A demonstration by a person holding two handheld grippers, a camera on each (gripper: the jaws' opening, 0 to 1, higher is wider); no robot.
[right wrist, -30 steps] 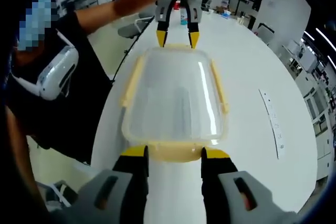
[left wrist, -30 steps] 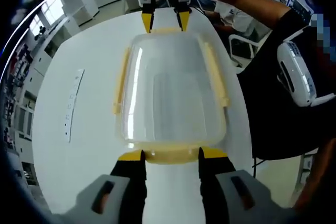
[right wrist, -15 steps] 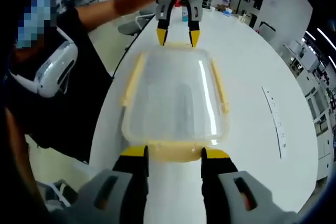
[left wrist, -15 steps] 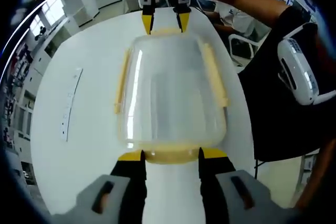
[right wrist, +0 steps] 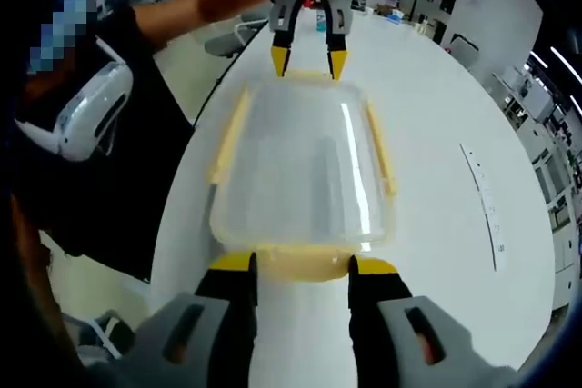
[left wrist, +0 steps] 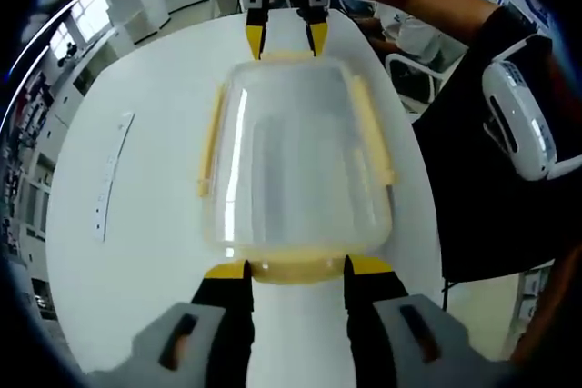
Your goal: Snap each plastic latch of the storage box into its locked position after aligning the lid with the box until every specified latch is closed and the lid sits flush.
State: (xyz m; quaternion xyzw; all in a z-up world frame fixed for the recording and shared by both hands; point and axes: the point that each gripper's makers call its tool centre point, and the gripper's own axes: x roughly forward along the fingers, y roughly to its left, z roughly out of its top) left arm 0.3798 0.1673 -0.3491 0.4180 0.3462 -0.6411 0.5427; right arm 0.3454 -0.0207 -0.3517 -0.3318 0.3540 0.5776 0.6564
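Jaws of the left gripper (left wrist: 296, 267) stand apart, one yellow tip at each end of the near end latch (left wrist: 296, 270) of the storage box (left wrist: 296, 161), straddling it without a clamp on it. The right gripper (right wrist: 296, 265) does the same at the opposite end latch (right wrist: 300, 265), jaws spread, tips at the latch's ends. Each gripper appears at the far end of the other's view.

Risk, as I judge it: pressing one end first could rock the lid (right wrist: 305, 170) up at the other, or push the box along the smooth white counter (left wrist: 136, 224). The long side latches (left wrist: 211, 138) seem to flare outward, perhaps not yet snapped; hard to tell.

The box looks empty through its clear lid.
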